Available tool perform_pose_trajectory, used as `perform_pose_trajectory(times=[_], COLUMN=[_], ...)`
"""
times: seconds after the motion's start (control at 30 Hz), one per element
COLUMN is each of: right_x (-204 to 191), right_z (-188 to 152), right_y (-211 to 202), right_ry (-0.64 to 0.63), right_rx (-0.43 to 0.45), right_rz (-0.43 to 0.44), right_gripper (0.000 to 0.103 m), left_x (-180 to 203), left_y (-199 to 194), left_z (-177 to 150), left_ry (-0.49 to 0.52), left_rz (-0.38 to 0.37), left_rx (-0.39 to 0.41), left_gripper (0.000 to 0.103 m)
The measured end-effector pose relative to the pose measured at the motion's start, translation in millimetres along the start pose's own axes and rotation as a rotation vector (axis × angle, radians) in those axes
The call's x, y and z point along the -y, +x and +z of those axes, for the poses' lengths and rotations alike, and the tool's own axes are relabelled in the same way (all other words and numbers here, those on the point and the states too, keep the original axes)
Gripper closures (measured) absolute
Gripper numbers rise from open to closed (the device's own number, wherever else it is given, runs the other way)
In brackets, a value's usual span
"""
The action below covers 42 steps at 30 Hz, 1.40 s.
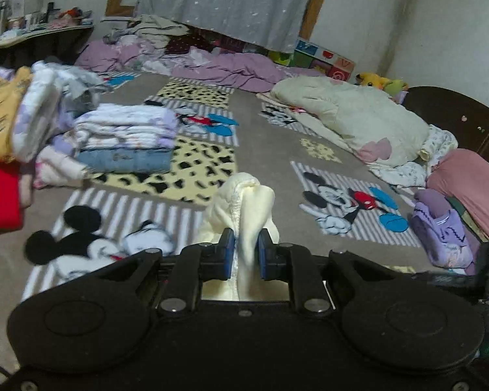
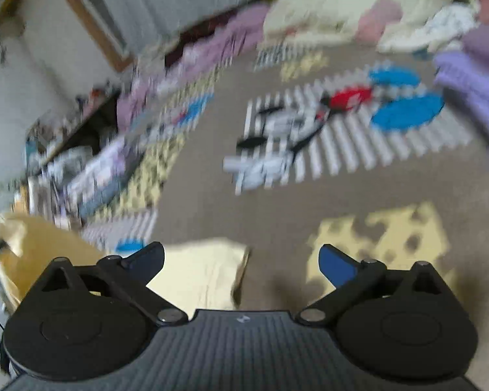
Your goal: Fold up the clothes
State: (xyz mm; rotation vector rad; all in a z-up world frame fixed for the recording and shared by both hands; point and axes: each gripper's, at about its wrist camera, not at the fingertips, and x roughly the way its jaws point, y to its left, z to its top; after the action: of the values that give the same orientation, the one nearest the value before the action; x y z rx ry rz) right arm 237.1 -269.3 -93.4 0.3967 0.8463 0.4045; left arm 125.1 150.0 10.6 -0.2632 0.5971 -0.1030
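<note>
My left gripper (image 1: pixel 246 250) is shut on a pale yellow garment (image 1: pixel 244 202), whose bunched fabric sticks up between the blue pads above the Mickey Mouse bedspread (image 1: pixel 270 143). In the blurred right wrist view, my right gripper (image 2: pixel 241 260) is open and empty. The same pale yellow garment (image 2: pixel 199 273) lies just below and left of its left finger (image 2: pixel 145 257), spreading to the left edge.
A stack of folded clothes (image 1: pixel 127 137) sits on the left of the bed, with yellow, white and red garments (image 1: pixel 3 150) further left. A cream quilt (image 1: pixel 352 117) and a lilac garment (image 1: pixel 440 231) lie right. Purple bedding (image 1: pixel 231 68) lies at the back.
</note>
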Motion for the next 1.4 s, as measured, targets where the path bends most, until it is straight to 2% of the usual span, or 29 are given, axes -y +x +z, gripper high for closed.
perform_pose_trajectory(times=[0.13, 0.23, 0.27, 0.3, 0.33, 0.37, 0.43, 0.6, 0.8, 0.9, 1.0, 1.07, 1.17, 1.2, 1.27, 1.3, 1.33, 1.4], right_x=[-17, -26, -33, -40, -46, -52, -59, -64, -45, -21, 3, 17, 33, 38, 44, 46, 46, 47], right_z=[-19, -26, -28, -31, -32, -33, -32, -17, 37, 68, 90, 102, 110, 110, 103, 97, 90, 74], right_y=[48, 76, 78, 78, 81, 84, 81, 35, -49, -85, -99, -91, -55, -37, 1, 17, 29, 36], right_ry=[-0.037, -0.049, -0.070, -0.096, -0.122, -0.142, -0.169, -0.172, -0.151, -0.125, -0.116, -0.107, -0.089, -0.088, -0.099, -0.103, -0.105, -0.104], right_rx=[-0.078, -0.100, -0.096, -0.092, -0.099, -0.109, -0.096, 0.025, 0.234, 0.321, 0.361, 0.355, 0.294, 0.262, 0.182, 0.144, 0.110, 0.087], right_rz=[-0.029, -0.061, -0.066, -0.068, -0.067, -0.060, -0.042, 0.008, -0.023, -0.065, -0.114, -0.147, -0.190, -0.206, -0.256, -0.287, -0.312, -0.290], right_gripper=[0.013, 0.030, 0.031, 0.042, 0.065, 0.079, 0.087, 0.088, 0.088, 0.088, 0.088, 0.088, 0.086, 0.086, 0.077, 0.061, 0.051, 0.053], left_x=[-34, -59, -66, -69, -71, -74, -68, -40, -12, -10, -22, -32, -53, -61, -76, -84, -91, -95], left_y=[-7, -4, -1, 2, 5, 7, 9, 13, 35, 62, 97, 121, 147, 153, 167, 173, 168, 153], left_z=[-15, -29, -33, -36, -38, -41, -38, -19, 13, 23, 23, 19, 9, 5, -3, -7, -10, -13], left_ry=[-0.024, -0.049, -0.059, -0.065, -0.072, -0.078, -0.076, -0.030, -0.030, -0.072, -0.130, -0.168, -0.238, -0.264, -0.316, -0.342, -0.367, -0.352], left_rz=[0.050, 0.095, 0.110, 0.111, 0.111, 0.112, 0.094, 0.002, -0.138, -0.189, -0.204, -0.191, -0.083, -0.042, 0.041, 0.082, 0.074, 0.077], left_rx=[-0.022, -0.054, -0.067, -0.071, -0.076, -0.080, -0.074, -0.032, 0.035, 0.035, 0.010, -0.016, -0.063, -0.077, -0.103, -0.116, -0.107, -0.084], left_gripper=[0.091, 0.091, 0.091, 0.091, 0.091, 0.091, 0.091, 0.091, 0.092, 0.092, 0.092, 0.092, 0.089, 0.073, 0.046, 0.046, 0.046, 0.046])
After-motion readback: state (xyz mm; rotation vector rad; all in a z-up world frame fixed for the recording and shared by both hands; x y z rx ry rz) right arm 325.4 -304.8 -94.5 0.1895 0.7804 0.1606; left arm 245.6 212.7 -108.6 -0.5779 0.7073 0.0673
